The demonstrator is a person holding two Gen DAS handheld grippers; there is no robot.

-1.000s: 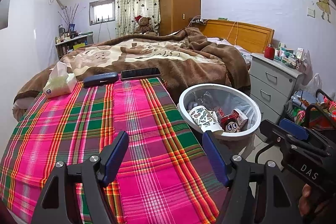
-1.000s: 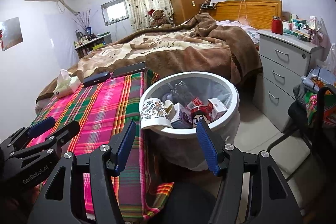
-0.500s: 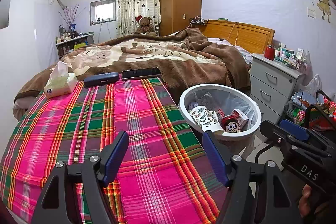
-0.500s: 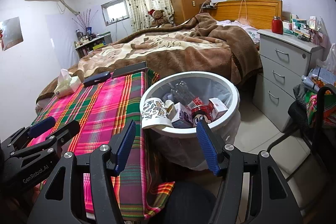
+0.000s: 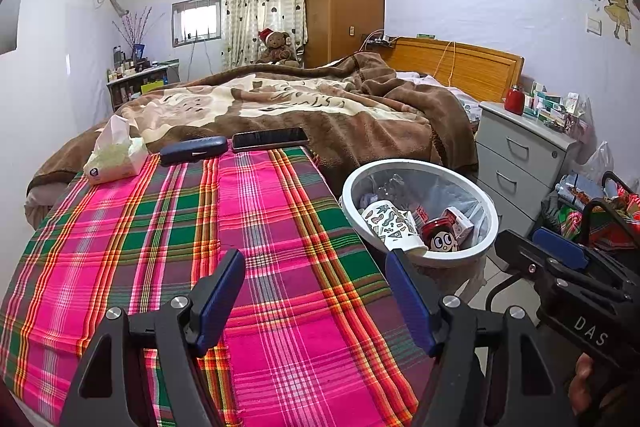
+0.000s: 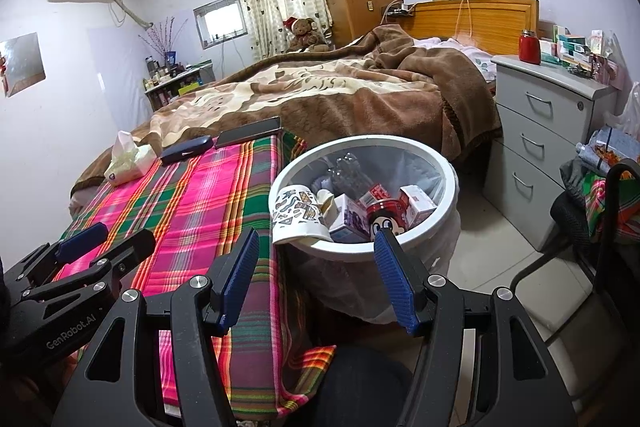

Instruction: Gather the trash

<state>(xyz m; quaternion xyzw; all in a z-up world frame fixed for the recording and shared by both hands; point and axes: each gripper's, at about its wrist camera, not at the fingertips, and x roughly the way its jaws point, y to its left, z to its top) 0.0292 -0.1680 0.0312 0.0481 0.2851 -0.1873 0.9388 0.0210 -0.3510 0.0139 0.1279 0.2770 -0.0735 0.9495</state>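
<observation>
A white round bin (image 5: 460, 259) (image 6: 360, 253) lined with clear plastic stands on the floor beside the bed. It holds a patterned paper cup (image 5: 390, 227) (image 6: 298, 217), a red can with a cartoon face (image 5: 440, 237) (image 6: 380, 217), small boxes and a clear bottle. My left gripper (image 5: 316, 291) is open and empty above the plaid cloth (image 5: 248, 227). My right gripper (image 6: 316, 279) is open and empty just short of the bin's near rim. Each gripper shows in the other's view, the right (image 5: 560, 267) and the left (image 6: 84, 255).
A tissue pack (image 5: 114, 157), a dark glasses case (image 5: 194, 150) and a phone (image 5: 270, 139) lie at the plaid cloth's far edge. A brown blanket covers the bed behind. A grey drawer unit (image 5: 516, 171) stands right of the bin, a black chair (image 6: 592, 247) at far right.
</observation>
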